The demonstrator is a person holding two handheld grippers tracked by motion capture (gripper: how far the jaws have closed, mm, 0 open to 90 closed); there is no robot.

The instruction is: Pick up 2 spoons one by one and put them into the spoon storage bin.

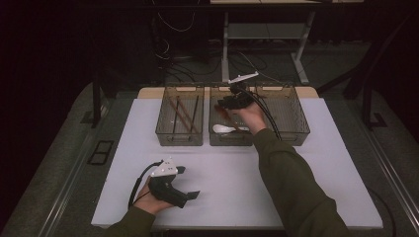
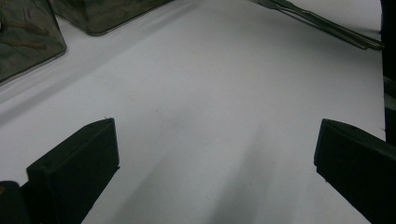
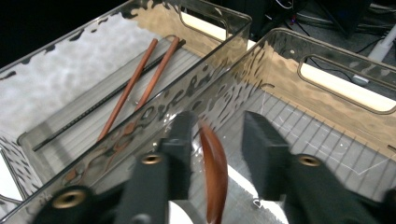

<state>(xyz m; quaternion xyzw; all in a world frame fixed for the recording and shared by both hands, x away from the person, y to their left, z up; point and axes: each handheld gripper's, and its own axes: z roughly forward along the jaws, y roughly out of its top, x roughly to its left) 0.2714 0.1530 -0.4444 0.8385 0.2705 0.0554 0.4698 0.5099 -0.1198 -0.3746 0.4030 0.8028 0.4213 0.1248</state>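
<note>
Nearest, low on the white table [image 1: 222, 168]: left gripper [image 1: 188, 181], parked on its side in the person's hand, fingers [image 2: 79, 163] spread wide with bare tabletop between them. No part in the work just now.

Farther out, over the right-hand clear plastic bin [image 1: 296, 133]: right gripper [image 1: 225, 106], reaching down past the rim. Seen along its own fingers [image 3: 187, 140]: a brown wooden spoon [image 3: 214, 172] standing between them, close to one finger and clear of the other. Fingers partly parted, so no real pinch on it; reads as a spoon let go or about to drop. Below it in the same bin, a white spoon [image 1: 223, 129] lying on the floor.

Beside that, the left-hand bin [image 1: 180, 142], holding two brown chopsticks [image 3: 140, 70] and a thin black one [image 3: 93, 109], all lying flat.

Looks like a sorting job, spoons to the right bin and chopsticks to the left, with the drop of the brown spoon as the step in hand.

Calls next for a little more opening until the spoon falls free beside the white one, then a straight lift out of the bin, clear of the shared wall [image 3: 210, 79].
</note>
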